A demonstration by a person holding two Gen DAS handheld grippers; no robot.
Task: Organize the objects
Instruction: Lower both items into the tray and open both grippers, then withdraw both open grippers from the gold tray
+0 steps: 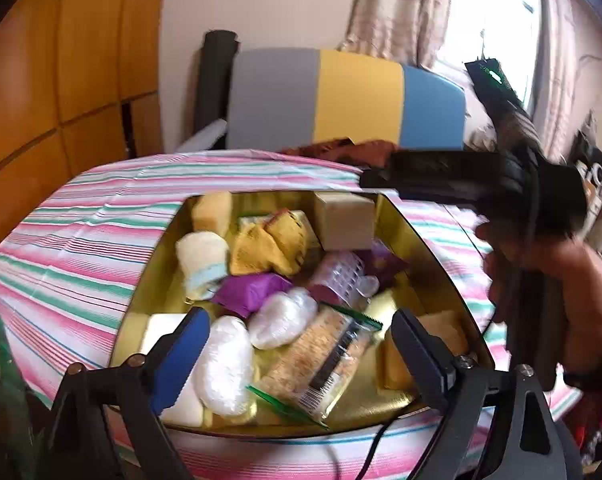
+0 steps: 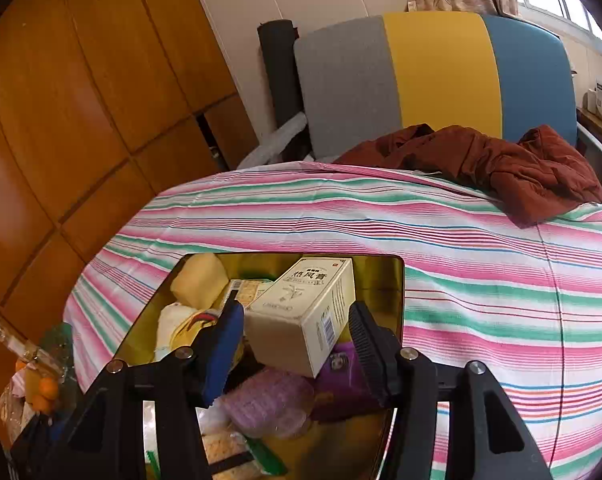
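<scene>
packed snacks (image 1: 285, 320) crowd the gold tin (image 1: 433, 248), while the striped cloth (image 2: 481, 280) beside it lies open.

Cream box (image 2: 301, 316): black Chinese characters on top face; barcode on side; rest illegible.

A gold metal tin (image 1: 433, 276), open-topped, rests on a striped bedspread, crowded with jumbled snacks. A cream carton (image 2: 301, 316) lies tilted near its far edge (dark printed characters on top), over purple packets (image 1: 249, 292), white wrapped cakes (image 1: 225, 364) and a clear cracker pack (image 1: 321, 356).
</scene>
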